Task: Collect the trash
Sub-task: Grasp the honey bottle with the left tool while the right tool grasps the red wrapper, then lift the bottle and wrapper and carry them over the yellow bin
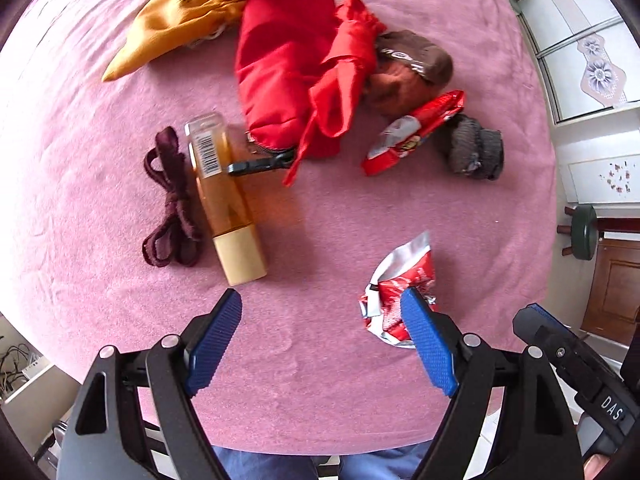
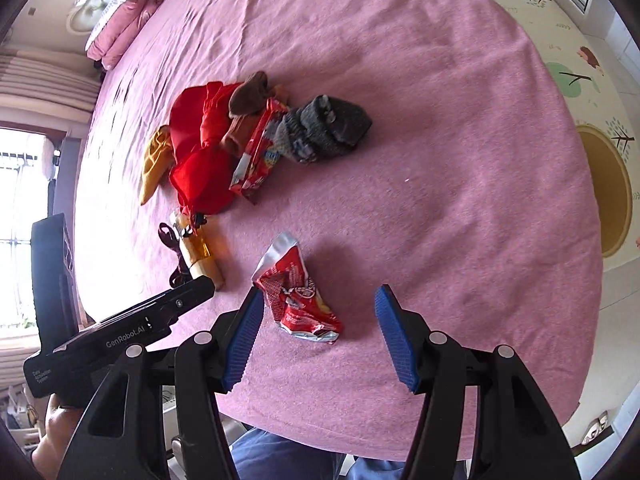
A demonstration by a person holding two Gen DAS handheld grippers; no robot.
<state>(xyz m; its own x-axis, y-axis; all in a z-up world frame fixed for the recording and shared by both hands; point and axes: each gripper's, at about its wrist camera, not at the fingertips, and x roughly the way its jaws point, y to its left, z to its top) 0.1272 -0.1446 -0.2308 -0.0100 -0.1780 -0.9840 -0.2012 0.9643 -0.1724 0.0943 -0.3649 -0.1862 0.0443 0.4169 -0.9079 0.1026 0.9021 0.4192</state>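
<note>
A crumpled red and silver wrapper [image 1: 394, 304] [image 2: 300, 296] lies on the pink bed cover [image 1: 340, 208] near its front edge. A second red wrapper [image 1: 416, 132] [image 2: 258, 156] rests farther back, among socks and cloth. My left gripper [image 1: 320, 296] hovers open over bare cover, and its right finger hides part of the crumpled wrapper. My right gripper [image 2: 320, 294] is open above the same wrapper, which shows between its fingertips, nearer the left one, with no pad pressing on it. Each gripper's body shows at the edge of the other's view.
An amber bottle [image 1: 224, 196] with a cream cap lies beside a dark maroon lace [image 1: 172, 204]. Behind them are a red pouch [image 1: 288, 64], a yellow cloth [image 1: 180, 24], a brown sock [image 1: 408, 68] and a grey sock [image 1: 474, 148]. A person's legs in blue show below the bed edge.
</note>
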